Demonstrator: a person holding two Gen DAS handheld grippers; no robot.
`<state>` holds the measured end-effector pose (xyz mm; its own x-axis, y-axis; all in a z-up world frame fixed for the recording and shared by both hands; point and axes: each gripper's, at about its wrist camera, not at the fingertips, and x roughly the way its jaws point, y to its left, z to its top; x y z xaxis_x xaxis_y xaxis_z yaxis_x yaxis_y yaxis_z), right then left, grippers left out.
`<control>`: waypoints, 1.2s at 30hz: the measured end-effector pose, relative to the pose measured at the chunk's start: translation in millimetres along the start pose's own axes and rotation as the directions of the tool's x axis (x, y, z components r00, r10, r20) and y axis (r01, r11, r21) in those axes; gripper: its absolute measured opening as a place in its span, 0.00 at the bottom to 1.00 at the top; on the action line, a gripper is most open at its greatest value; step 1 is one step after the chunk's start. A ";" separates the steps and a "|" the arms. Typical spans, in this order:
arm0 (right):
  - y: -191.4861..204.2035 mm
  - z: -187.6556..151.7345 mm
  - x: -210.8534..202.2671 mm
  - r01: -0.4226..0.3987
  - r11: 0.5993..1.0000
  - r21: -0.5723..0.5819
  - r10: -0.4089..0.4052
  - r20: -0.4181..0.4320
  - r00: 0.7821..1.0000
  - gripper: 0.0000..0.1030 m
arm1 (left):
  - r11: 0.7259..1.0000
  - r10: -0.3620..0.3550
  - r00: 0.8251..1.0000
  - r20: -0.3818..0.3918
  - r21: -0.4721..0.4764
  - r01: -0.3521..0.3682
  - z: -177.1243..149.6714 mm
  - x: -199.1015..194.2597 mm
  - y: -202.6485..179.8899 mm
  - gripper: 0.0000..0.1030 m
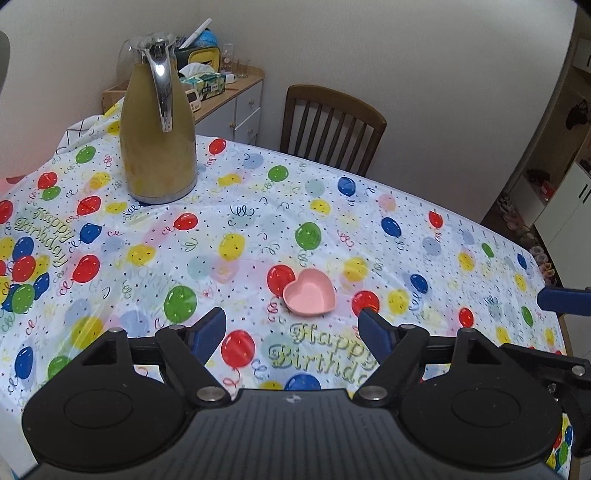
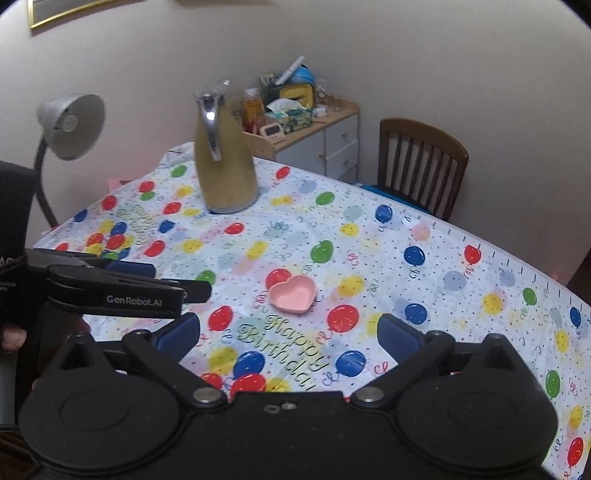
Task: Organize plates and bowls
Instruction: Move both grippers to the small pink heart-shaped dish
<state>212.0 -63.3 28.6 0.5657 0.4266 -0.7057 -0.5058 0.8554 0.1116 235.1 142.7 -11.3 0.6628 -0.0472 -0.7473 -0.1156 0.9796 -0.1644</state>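
Even indoor light, glare on jug handle (image 1: 162, 79), soft shadows, strong fisheye bend at edges, right view slightly blurred

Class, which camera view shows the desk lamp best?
The right wrist view: the desk lamp shows its grey shade, bulb and bent neck at the table's far left. The left wrist view shows no lamp.

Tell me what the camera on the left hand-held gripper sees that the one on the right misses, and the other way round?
Only the left wrist view shows the white cupboards and shelves in the doorway area at far right.

Only the right wrist view shows the grey gooseneck desk lamp and the gold picture frame corner on the wall.

Both show the pink heart-shaped bowl alone on the balloon-print birthday tablecloth, the tall yellow jug with a chrome handle, the brown slatted wooden chair and the cluttered wooden-topped cabinet.
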 end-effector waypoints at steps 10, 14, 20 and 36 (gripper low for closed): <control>-31.1 28.9 74.9 0.031 0.992 0.120 -0.019 -0.104 0.994 0.99 | 1.000 0.014 0.999 -0.042 0.005 -0.014 21.5 69.0 18.3 0.76; -41.9 35.6 106.2 0.034 0.984 0.175 -0.011 -0.134 0.991 0.96 | 1.000 0.004 0.998 -0.070 0.013 -0.003 20.9 94.2 19.4 0.76; -54.8 38.7 149.9 0.038 0.967 0.252 0.014 -0.202 0.979 0.87 | 1.000 -0.021 0.994 -0.109 0.020 0.024 17.4 123.2 19.7 0.76; -64.8 40.4 232.3 0.060 0.950 0.306 0.042 -0.317 0.947 0.59 | 0.992 -0.124 0.975 -0.186 -0.044 0.118 12.8 171.7 21.9 0.60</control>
<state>402.5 -7.7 -114.3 0.3080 0.3473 -0.8857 -0.2476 0.9282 0.2778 355.8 158.6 -135.0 0.5232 -0.2036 -0.8275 -0.0692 0.9577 -0.2794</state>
